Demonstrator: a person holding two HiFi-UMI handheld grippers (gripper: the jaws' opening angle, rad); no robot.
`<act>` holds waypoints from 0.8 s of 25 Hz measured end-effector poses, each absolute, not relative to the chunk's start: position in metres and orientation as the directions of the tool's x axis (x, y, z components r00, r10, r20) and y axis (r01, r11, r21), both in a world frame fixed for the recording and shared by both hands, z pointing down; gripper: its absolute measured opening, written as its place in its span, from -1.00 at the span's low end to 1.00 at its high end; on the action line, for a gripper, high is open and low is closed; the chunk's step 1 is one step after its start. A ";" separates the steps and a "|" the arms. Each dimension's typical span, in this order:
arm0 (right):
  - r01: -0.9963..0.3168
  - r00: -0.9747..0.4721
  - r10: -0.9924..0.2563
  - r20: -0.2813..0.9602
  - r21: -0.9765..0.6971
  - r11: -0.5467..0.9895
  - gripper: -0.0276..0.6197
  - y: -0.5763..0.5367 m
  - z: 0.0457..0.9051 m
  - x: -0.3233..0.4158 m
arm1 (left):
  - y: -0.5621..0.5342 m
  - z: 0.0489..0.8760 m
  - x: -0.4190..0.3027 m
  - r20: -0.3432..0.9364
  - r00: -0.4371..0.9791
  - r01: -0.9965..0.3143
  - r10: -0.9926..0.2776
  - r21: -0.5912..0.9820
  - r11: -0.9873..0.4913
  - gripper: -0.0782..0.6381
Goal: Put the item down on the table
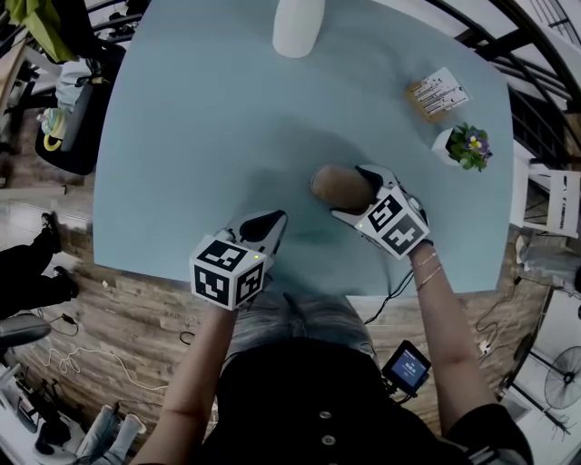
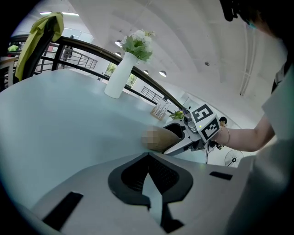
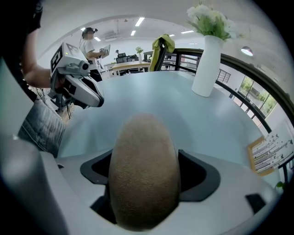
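Left gripper (image 1: 270, 221) waits with fingers closed, empty. Right gripper (image 1: 357, 193) fingers clamp the brown oval item (image 3: 143, 174) low over the bench (image 1: 182, 136) (touchdown first, then open slowly; it looks likely to roll).

Tall white ceramic vase (image 1: 298, 25) upright, top centre of head view; holds white flowers with green leaves (image 3: 209, 20). To its right: printed card stand (image 1: 437, 94), and near that a small white pot of purple-and-yellow flowers (image 1: 467, 145). Yellow-green garment (image 1: 41, 23) draped over black chair (image 1: 77, 100), far left. Wood-plank floor (image 1: 127, 318) carries a loose white cable (image 1: 82, 359).
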State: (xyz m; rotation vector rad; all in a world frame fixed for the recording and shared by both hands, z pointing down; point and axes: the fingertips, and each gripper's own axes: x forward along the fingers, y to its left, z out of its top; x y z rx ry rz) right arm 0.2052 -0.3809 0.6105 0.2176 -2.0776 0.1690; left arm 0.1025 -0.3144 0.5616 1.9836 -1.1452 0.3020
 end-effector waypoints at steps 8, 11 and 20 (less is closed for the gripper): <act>-0.243 -0.545 -0.148 0.826 0.014 0.970 0.35 -0.380 0.585 0.196 | -0.314 0.549 0.107 0.541 0.569 -0.809 -0.620 0.506 -0.300 -0.73; -0.273 -0.556 -0.187 0.810 0.035 0.962 0.35 -0.381 0.575 0.194 | -0.312 0.543 0.110 0.534 0.580 -0.805 -0.615 0.495 -0.328 -0.73; -0.453 -0.676 -0.333 0.658 -0.015 0.891 0.35 -0.392 0.521 0.188 | -0.319 0.512 0.121 0.497 0.606 -0.790 -0.620 0.469 -0.396 -0.73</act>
